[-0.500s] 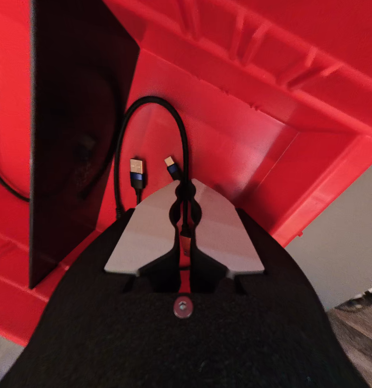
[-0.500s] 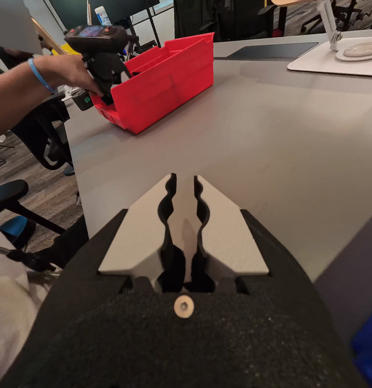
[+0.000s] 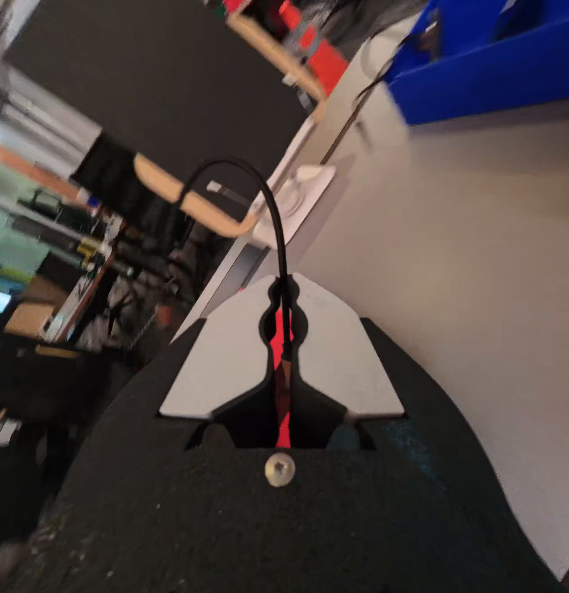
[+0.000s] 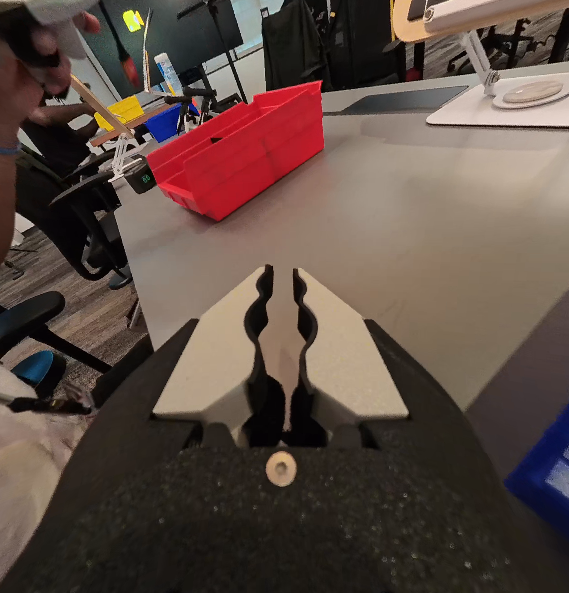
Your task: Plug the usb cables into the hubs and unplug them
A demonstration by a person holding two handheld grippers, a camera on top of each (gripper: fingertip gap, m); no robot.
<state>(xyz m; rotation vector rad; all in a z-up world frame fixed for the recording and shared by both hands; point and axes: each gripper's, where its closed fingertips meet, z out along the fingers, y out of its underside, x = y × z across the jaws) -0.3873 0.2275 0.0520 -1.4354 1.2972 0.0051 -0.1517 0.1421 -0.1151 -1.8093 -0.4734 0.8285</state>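
The left gripper (image 3: 284, 282) was clamped on a black usb cable (image 3: 278, 237), which arched forward and up from the fingertips, its free plug (image 3: 214, 186) hanging left of them; the right gripper (image 4: 281, 272) stood parted and empty over the grey table (image 4: 405, 231); the red bin (image 4: 244, 167) lay well ahead, left; no hub was visible; the left was judged the working hand.

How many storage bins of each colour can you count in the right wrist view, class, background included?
Red: 1, the red bin on the grey table
Blue: 2, the near blue bin at the right edge and the far blue bin
Yellow: 1, the yellow bin in the background
Total: 4
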